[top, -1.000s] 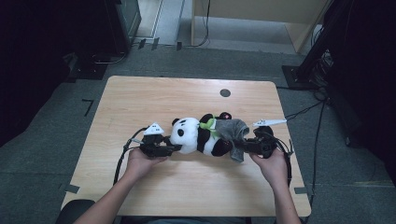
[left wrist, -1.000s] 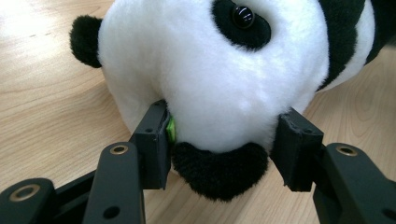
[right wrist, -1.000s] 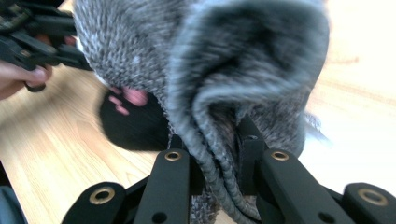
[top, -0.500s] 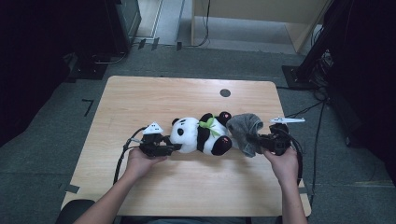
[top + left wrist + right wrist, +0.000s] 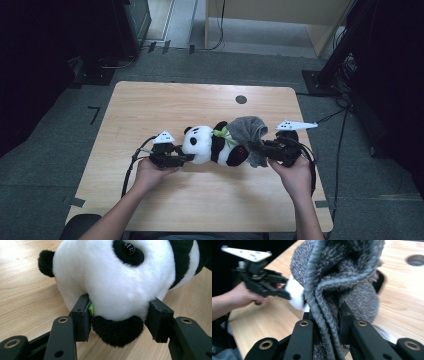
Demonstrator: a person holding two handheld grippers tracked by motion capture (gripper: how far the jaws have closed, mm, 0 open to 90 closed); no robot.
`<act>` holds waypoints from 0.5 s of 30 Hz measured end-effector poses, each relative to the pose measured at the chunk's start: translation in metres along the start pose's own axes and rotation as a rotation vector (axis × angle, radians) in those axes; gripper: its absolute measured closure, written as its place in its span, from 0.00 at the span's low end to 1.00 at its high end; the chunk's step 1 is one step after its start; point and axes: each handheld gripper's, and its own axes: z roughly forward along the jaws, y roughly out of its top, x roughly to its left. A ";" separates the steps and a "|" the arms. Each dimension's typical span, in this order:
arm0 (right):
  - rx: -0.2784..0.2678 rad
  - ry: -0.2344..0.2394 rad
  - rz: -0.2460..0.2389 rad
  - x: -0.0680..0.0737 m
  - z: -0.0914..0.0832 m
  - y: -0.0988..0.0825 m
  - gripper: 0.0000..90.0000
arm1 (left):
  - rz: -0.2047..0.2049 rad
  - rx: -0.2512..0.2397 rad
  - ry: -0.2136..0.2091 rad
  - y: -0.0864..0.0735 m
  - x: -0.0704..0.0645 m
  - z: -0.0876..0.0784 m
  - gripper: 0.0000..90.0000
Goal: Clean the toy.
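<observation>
The plush panda (image 5: pixel 215 146) is laid on its side near the middle of the wooden bench (image 5: pixel 150 105), head clamped between the fingers of the left gripper (image 5: pixel 186 158). A grey knitted cloth (image 5: pixel 247 131) is bunched over its rear end, and a fold is pinched tight in the right gripper (image 5: pixel 256 148) fingers.

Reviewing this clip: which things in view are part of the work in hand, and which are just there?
In the job:
- panda plush, its head clamped in the left tool
- grey knitted cloth, pinched in the right tool at the panda's lower end

Just there:
- wooden table with its round hole
- stands and cables on the floor beyond
</observation>
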 end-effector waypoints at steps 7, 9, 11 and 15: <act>0.078 0.072 -0.012 0.003 0.034 -0.008 0.88 | 0.007 0.006 -0.002 -0.001 -0.001 0.000 0.50; 0.059 0.100 0.022 -0.005 0.038 -0.012 0.88 | 0.008 0.006 -0.002 -0.001 -0.001 0.000 0.50; 0.048 0.085 0.028 -0.010 0.036 -0.013 0.88 | 0.005 0.005 -0.005 -0.001 0.000 0.000 0.50; 0.044 0.056 0.045 -0.019 0.030 -0.016 0.88 | 0.006 0.005 -0.005 -0.001 -0.001 0.000 0.50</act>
